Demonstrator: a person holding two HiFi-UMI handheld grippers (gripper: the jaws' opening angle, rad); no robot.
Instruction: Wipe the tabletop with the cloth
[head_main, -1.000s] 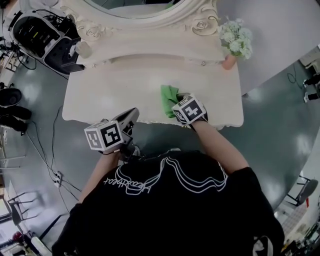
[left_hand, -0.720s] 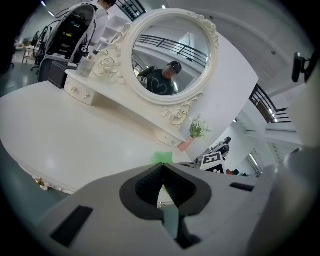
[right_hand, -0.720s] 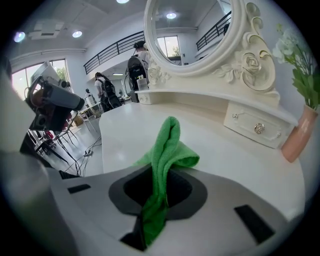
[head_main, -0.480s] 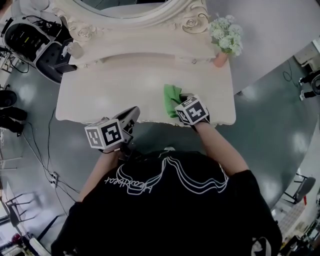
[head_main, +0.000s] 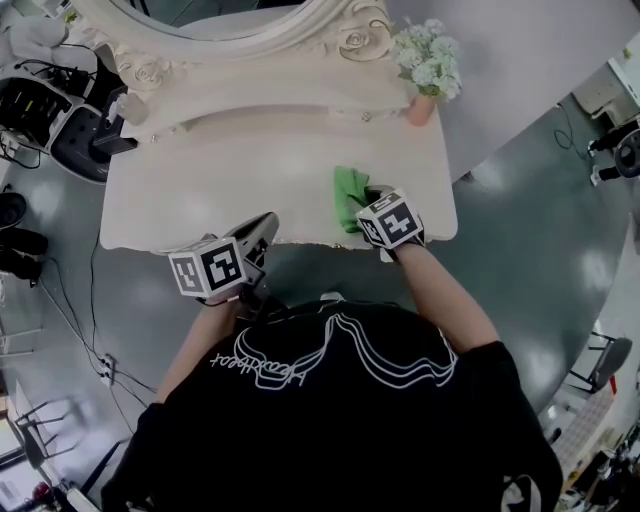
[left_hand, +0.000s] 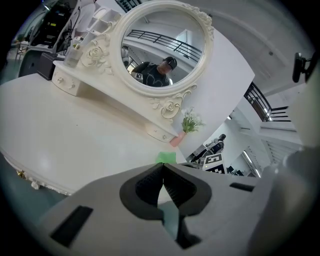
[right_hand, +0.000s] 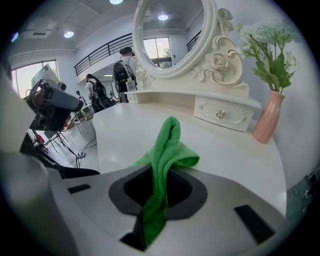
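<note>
The right claw, clamped on the green cloth, has slid a little toward the right end of the surface, with the cloth bunched just ahead of its tips. The wiping looks under way. The left claw hangs closed and empty off the front edge.

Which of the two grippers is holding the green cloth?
The right gripper: its jaws pinch the green cloth, while the left gripper is shut on nothing.
</note>
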